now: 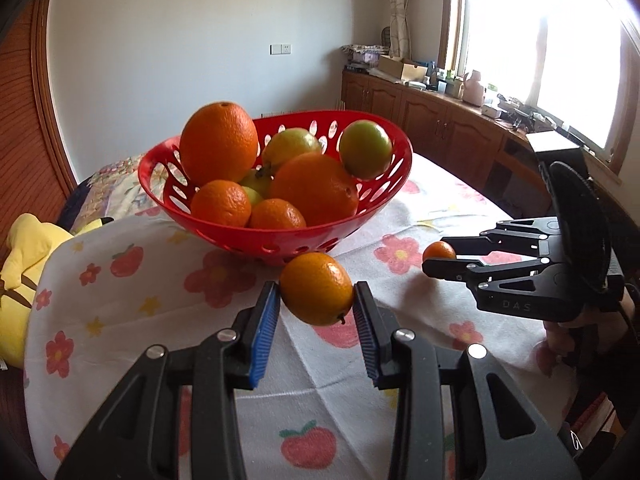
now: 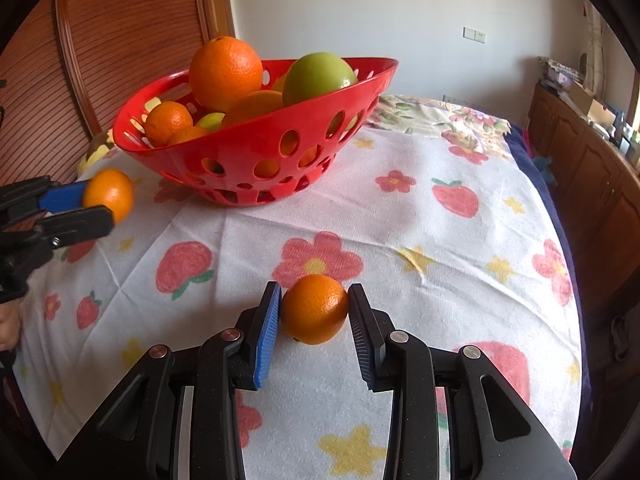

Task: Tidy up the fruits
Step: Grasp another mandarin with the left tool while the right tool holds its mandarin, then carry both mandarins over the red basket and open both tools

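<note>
- Covering the whole work surface, we see a white cloth (image 2: 400, 216) w/ printed strawberries, flowers & stars; everything else sits on it or hangs over it.
- We see a red basket (image 1: 256, 240) w/ oval cut-outs standing on the cloth, far side from both grippers; in right wrist view it's at upper left (image 2: 248, 148).
- Inside the basket we count, approx: a big orange (image 1: 218, 144) on top at the left, a 2nd big orange (image 1: 316, 188) in the middle, two small mandarins (image 1: 221, 203) at the front rim, and green fruits (image 1: 365, 149) at the back & right. One green fruit leans against the right wall. A few more pieces are half hidden underneath; we can't tell how many.
- Our left gripper (image 1: 316, 300) is clamped on a mandarin (image 1: 316, 288), blue pads pressing both sides. It's held clear of the cloth, just in front of the basket base. Same fruit shows at left in right wrist view (image 2: 109, 194).
- Our right gripper (image 2: 314, 312) is clamped on a smaller mandarin (image 2: 314, 309), low at the cloth over a flower print, well apart from the basket. Whether the fruit touches the cloth, we can't tell. Left wrist view shows this gripper from the side (image 1: 444, 258).
- A yellow soft toy (image 1: 24, 264) lies at the left edge, beside the cloth.
</note>
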Motion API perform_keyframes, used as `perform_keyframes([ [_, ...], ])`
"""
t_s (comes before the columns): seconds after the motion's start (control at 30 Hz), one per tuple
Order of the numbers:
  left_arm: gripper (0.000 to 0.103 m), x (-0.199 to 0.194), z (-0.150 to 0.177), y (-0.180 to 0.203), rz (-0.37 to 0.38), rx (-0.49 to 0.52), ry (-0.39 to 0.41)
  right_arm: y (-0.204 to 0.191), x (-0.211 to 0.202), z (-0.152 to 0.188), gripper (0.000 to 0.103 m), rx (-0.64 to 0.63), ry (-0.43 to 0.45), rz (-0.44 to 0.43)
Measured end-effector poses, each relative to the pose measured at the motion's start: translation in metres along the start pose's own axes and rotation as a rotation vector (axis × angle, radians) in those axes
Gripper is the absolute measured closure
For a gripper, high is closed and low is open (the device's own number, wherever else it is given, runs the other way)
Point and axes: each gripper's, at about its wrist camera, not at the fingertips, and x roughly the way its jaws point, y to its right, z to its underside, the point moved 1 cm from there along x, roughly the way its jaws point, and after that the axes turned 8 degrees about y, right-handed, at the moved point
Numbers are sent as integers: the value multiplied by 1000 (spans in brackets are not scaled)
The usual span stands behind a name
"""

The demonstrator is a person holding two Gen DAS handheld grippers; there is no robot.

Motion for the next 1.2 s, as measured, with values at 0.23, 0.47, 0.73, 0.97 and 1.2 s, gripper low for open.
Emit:
perform_keyframes([
  [0.23,67,-11,-11,-3,-3,13,36,6,-22,-10,70,6,53,-10],
  [0.47,67,-20,-21,-8,-24,7,71,1,-48,-34,70,-11,132,-28],
  [0.73,67,-25,-33,-17,-51,6,108,-19,-57,-65,70,-66,198,-61],
  [0.97,67,-20,-40,-24,-58,-1,119,-35,-45,-84,69,-104,215,-90],
  [1.2,67,-12,-47,-31,-65,0,121,-45,-23,-93,69,-119,201,-114],
])
